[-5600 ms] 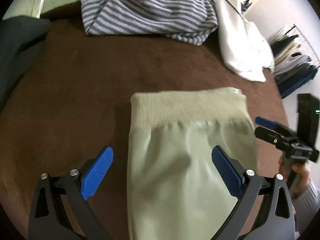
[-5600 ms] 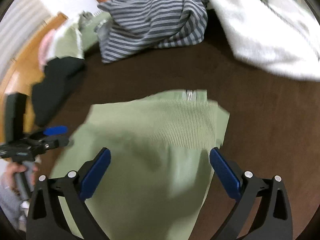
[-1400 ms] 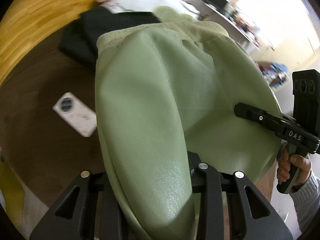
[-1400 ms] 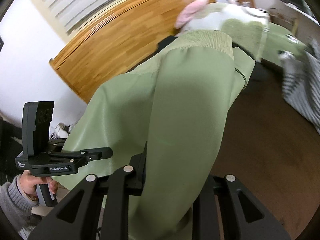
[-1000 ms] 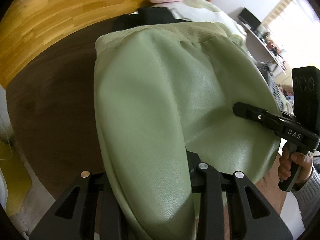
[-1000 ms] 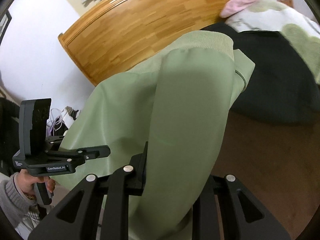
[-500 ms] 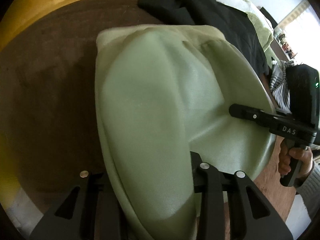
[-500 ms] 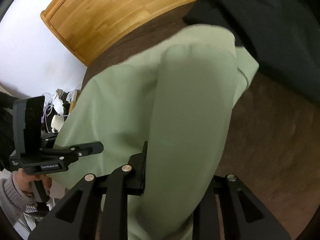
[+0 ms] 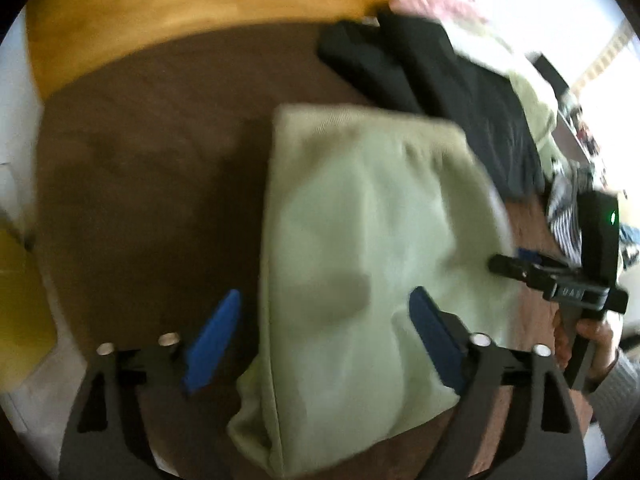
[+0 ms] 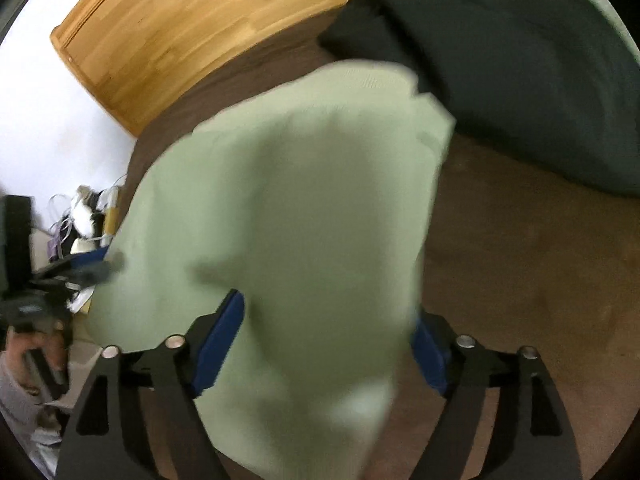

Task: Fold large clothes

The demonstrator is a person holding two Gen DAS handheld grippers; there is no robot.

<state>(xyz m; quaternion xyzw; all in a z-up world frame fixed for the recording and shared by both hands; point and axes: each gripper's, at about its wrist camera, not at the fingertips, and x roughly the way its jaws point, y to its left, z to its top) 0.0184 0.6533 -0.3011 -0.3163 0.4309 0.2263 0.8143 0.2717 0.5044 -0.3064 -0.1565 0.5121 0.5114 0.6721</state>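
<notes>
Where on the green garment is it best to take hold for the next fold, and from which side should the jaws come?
Probably at the near edge of the green garment, one corner per gripper, coming from above on the near side. That edge lies between both grippers' wide-open jaws, which have just been opening; the ribbed band lies far, beside the black clothes.

A pale green garment [image 9: 360, 240] is shown on a brown cover [image 9: 152, 168]; black clothing [image 10: 500, 80], blue pads [image 9: 212, 336] and a honey-coloured wooden board [image 10: 192, 28] are seen.

folded garment [image 9: 360, 248] on bed [image 9: 140, 184], dark clothes [image 9: 460, 92] behind
</notes>
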